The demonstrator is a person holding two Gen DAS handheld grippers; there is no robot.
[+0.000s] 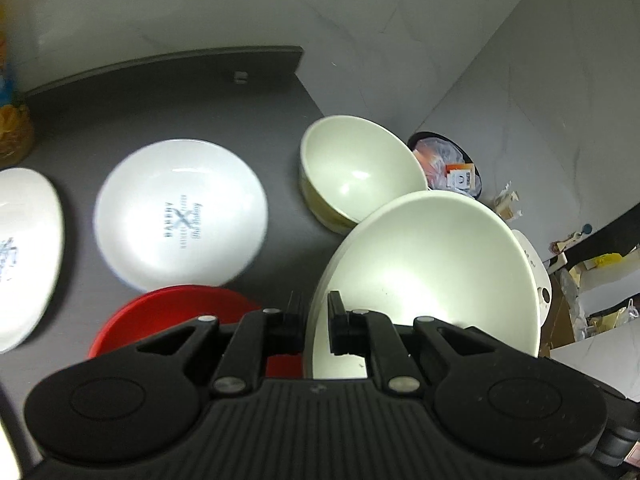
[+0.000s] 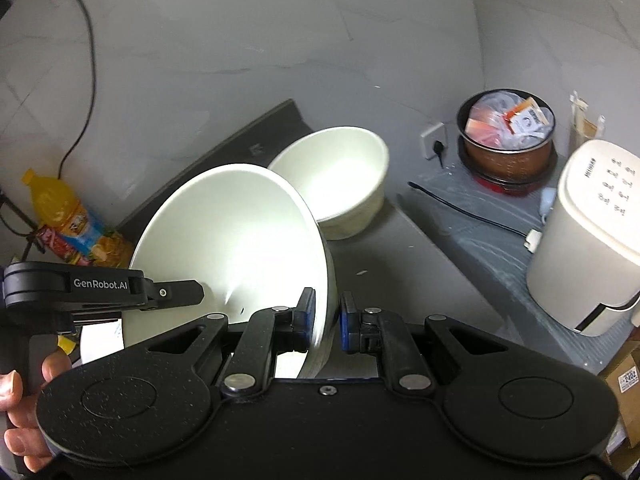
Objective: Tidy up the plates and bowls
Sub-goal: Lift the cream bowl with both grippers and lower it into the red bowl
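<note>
Both grippers clamp one large cream bowl (image 1: 432, 276) by opposite sides of its rim. Left gripper (image 1: 316, 320): jaws narrow, one pad inside the wall, one outside. Right gripper (image 2: 325, 322): the same, blue pads pinching the rim edge-on. The bowl is tilted, its opening turned toward the left gripper's camera, and it is off the counter.

Landmark: the dark counter (image 1: 208, 108).
- Second cream bowl (image 1: 356, 172) stands at the counter's far right corner, just behind the held bowl; in the right wrist view the held bowl's rim overlaps it, contact cannot be told.
- White plate (image 1: 180, 212) with printed lettering lies mid-counter, left of that bowl.
- Another white plate (image 1: 24, 256) at the counter's left edge of view, partly cut off.
- Red plate (image 1: 176, 316) on the near part of the counter, just in front of the lettered plate, partly hidden by the left gripper.
- Juice bottle (image 2: 60, 216) stands at the counter's far left, by the wall.

Beyond the counter's right end: a pot (image 2: 508, 136) stuffed with plastic bags, and a cream appliance (image 2: 588, 240).

A hand (image 2: 24, 412) grips the left gripper's handle.
</note>
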